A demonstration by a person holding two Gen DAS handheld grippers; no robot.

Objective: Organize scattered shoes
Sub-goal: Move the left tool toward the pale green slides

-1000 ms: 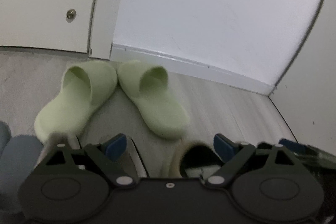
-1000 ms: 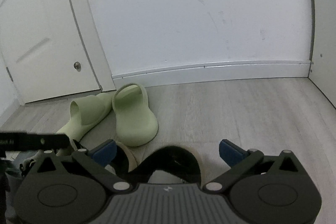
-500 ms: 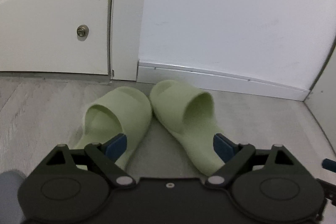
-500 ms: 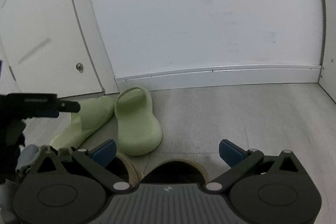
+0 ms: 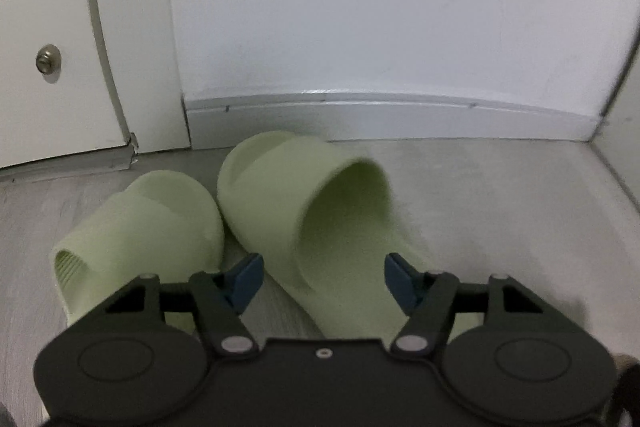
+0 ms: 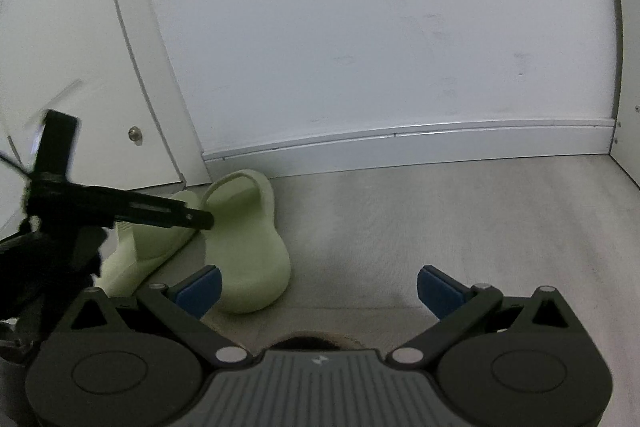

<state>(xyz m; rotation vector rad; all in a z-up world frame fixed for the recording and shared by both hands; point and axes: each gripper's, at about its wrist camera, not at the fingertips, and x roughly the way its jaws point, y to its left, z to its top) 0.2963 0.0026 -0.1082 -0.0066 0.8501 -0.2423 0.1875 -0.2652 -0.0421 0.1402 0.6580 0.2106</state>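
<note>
A: Where are the shoes right now?

B: Two pale green slippers lie on the grey floor (image 5: 480, 187), close to the white baseboard (image 5: 400, 119) and the corner of the door (image 5: 48, 27). In the left wrist view the right-hand slipper (image 5: 304, 195) has its toe toward the wall and its opening facing the camera. The left-hand slipper (image 5: 156, 223) lies at an angle beside it, and the two touch near their toes.

A: And the left gripper?

B: The left gripper (image 5: 324, 277) sits low over the right-hand slipper, its blue pads (image 5: 244, 277) on either side of the strap's open edge. The jaws are closing, but there is a gap at each pad (nothing is pinched yet), so it grips nothing.

A: Can the right camera see that too?

B: Yes. There the left gripper (image 6: 200, 219) comes in from the left as a dark bar, its tip over the spot where the slippers meet (image 6: 244, 239). The other slipper (image 6: 152, 239) is partly hidden behind it.

A: The right gripper?

B: The right gripper (image 6: 318, 289) hangs with its jaws spread wide and only bare floor (image 6: 440, 219) between the pads. A dark, tan-rimmed shoe (image 6: 316, 341) peeks out just below it, mostly covered by the gripper body (I cannot tell what kind).
</note>
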